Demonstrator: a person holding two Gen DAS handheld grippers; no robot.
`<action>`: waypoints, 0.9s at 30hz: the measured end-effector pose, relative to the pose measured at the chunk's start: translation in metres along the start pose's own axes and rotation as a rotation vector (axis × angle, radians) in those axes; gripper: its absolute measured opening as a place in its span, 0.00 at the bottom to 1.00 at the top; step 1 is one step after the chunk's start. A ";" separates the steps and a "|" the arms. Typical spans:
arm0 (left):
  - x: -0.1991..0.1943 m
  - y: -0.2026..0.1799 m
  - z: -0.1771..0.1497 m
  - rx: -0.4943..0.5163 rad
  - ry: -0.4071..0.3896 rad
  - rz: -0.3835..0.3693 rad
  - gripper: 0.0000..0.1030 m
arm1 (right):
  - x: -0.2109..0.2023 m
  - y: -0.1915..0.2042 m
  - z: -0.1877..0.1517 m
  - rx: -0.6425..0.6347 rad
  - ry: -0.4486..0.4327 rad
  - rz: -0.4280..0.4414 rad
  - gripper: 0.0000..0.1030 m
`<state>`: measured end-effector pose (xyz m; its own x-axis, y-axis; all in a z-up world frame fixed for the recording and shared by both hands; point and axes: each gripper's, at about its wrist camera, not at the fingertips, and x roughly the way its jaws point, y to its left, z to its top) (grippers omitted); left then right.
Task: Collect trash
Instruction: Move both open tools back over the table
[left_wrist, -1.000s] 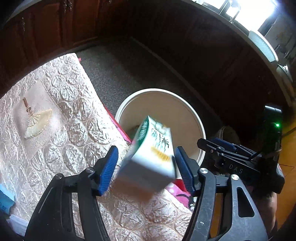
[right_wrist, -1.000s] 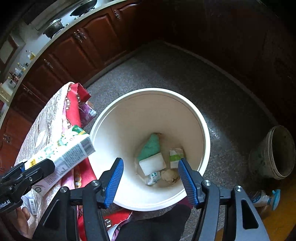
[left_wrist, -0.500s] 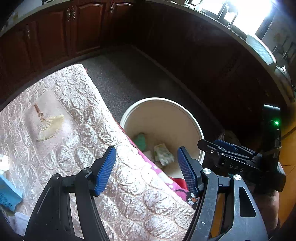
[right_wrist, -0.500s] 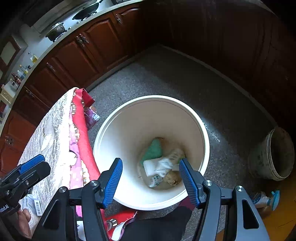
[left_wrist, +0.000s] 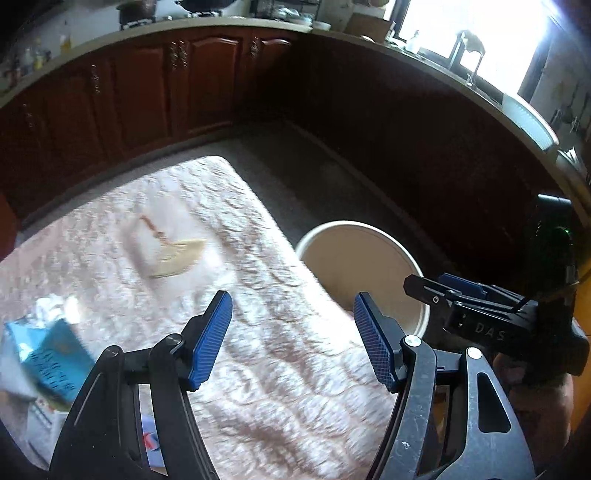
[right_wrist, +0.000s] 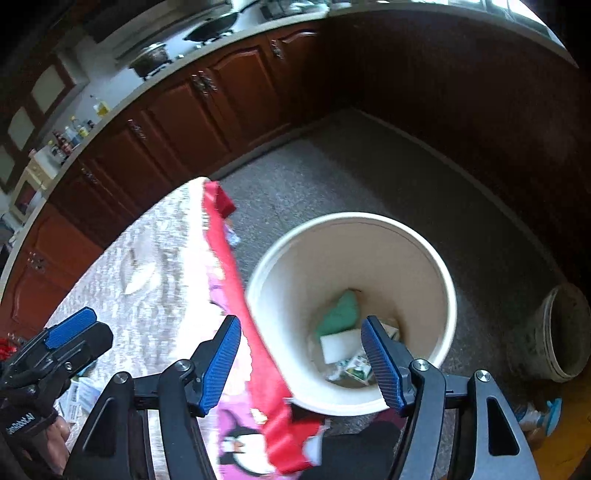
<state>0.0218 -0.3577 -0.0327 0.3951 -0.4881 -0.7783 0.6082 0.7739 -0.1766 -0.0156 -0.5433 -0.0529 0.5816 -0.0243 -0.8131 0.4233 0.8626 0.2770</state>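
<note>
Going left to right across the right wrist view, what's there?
Left gripper → quilted table cover → red cloth edge → white bucket holding trash → grey pot on the floor.

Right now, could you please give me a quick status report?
Both claws, left and right, open, empty. Bucket holds trash. Blue carton waits on table.

This is a home kitchen. Dark red-brown wooden cabinets (right_wrist: 177, 122) run under a pale countertop (right_wrist: 122, 99) that carries a stove with a pan (right_wrist: 214, 26), a lidded pot (right_wrist: 151, 57) and bottles of oil and sauce (right_wrist: 74, 134). A bright window (left_wrist: 472, 40) sits above the counter, and a quilted cloth (left_wrist: 229, 280) covers a table on the speckled floor (right_wrist: 369, 173).
</note>
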 end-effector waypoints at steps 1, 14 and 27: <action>-0.006 0.006 -0.002 -0.008 -0.010 0.011 0.65 | -0.001 0.006 0.000 -0.012 -0.003 0.006 0.63; -0.062 0.070 -0.024 -0.083 -0.096 0.150 0.65 | -0.006 0.108 -0.007 -0.197 -0.017 0.095 0.65; -0.118 0.155 -0.057 -0.204 -0.126 0.226 0.65 | -0.001 0.201 -0.029 -0.373 0.014 0.173 0.68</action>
<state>0.0302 -0.1569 -0.0029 0.5940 -0.3306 -0.7334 0.3499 0.9271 -0.1344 0.0487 -0.3548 -0.0110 0.6116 0.1420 -0.7783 0.0380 0.9774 0.2082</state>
